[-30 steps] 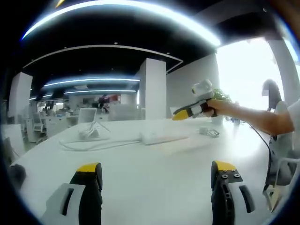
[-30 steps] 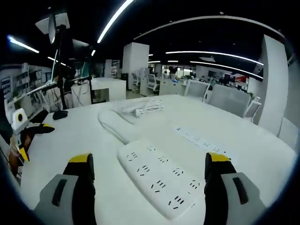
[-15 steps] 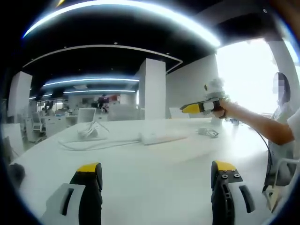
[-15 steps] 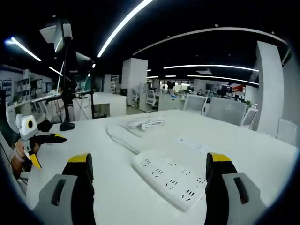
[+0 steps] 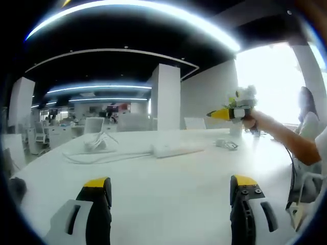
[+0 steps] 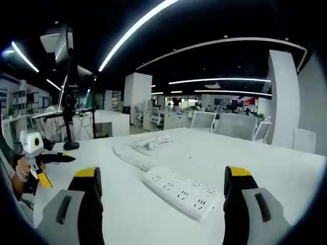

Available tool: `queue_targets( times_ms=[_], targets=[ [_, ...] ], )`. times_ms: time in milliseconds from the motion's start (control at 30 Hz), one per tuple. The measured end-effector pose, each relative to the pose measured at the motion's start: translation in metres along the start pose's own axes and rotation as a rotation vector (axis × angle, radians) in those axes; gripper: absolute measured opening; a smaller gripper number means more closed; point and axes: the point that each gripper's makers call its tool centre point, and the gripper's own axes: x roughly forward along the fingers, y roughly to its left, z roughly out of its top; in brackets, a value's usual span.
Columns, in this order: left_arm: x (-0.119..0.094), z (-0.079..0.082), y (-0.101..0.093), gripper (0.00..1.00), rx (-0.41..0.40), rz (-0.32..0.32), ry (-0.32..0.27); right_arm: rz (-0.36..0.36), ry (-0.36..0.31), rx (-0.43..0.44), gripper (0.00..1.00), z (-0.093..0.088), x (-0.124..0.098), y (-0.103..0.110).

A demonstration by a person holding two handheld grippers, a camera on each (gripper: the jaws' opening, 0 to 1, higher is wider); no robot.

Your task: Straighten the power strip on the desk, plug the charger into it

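White surface [image 5: 168, 189] takes up most of the left gripper view, with the left gripper [image 5: 171, 196] hovering low over it, jaws spread wide and holding nothing. Power strip [image 5: 176, 149] lies way out toward the far edge, its cable [image 5: 97, 158] looping off to the left to a bundled-up bit [image 5: 97, 144]. Off to the right, a hand holds the right gripper [image 5: 232, 112] up in the air above the surface, well clear of the strip. Can't tell from here how its jaws stand. Some small thing [image 5: 227, 144] sits on the surface below it, too blurry to call.

Right gripper view: right gripper [image 6: 162, 196] jaws are wide apart too, nothing between them. The strip [image 6: 180, 191] lies flat just ahead between the jaw tips, sockets up, running diagonally, cable [image 6: 130, 155] curving back to a coiled bundle [image 6: 156, 140] farther off. Left gripper [image 6: 48, 166] shows at the left edge in a hand, near a dark lamp base [image 6: 70, 145].
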Motion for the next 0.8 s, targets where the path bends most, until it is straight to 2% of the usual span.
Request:
queue_targets(
  times_ms=[500,800],
  targets=[
    [0.002,-0.001,0.001,0.99,-0.003,-0.006,0.007,-0.105,-0.038,-0.075,0.98,0.003,-0.034,0.001],
    [0.002,-0.001,0.003,0.99,-0.005,-0.004,0.006,-0.117,-0.059,-0.061,0.98,-0.005,-0.061,0.014]
  ],
)
